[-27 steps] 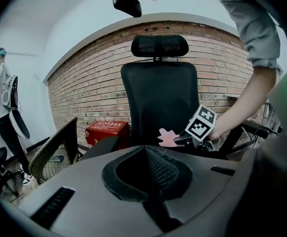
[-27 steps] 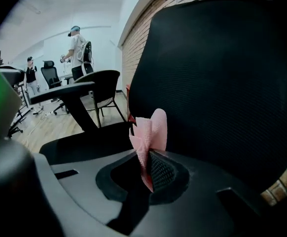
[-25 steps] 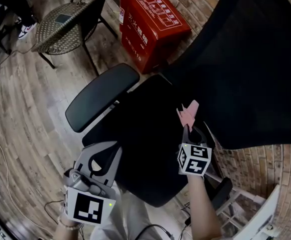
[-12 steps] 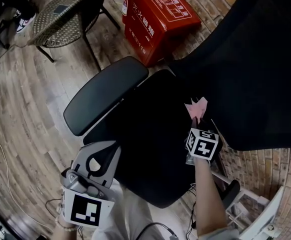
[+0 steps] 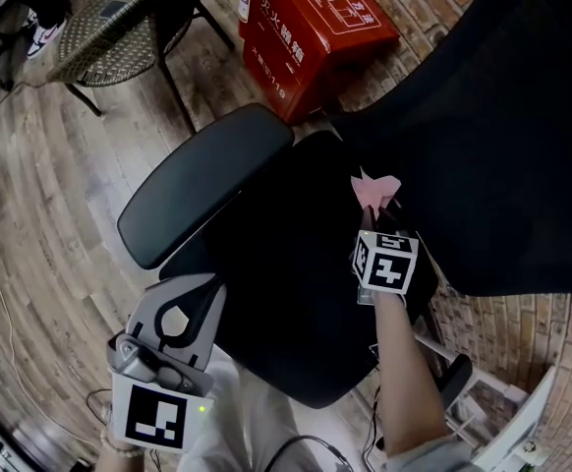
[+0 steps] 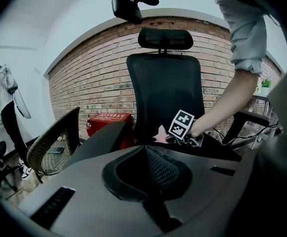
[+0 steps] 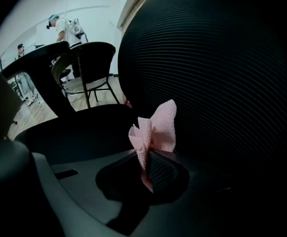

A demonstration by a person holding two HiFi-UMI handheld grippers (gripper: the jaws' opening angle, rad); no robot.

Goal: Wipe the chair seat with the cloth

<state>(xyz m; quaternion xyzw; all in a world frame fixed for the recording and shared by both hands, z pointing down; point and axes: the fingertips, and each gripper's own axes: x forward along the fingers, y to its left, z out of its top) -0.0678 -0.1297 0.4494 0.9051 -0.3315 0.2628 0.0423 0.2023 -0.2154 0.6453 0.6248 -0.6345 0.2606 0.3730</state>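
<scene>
Centrally, the pink cloth stands bunched in the closed jaws of my right gripper — clamped so a loose tuft projects ahead to meet the surface. It sits low over the rear of the chair seat, just beside the backrest; contact with the seat cannot be made out. My left gripper, jaws together on nothing, hangs off the seat's front corner near the armrest — clear of the wiping path, I judge.
</scene>
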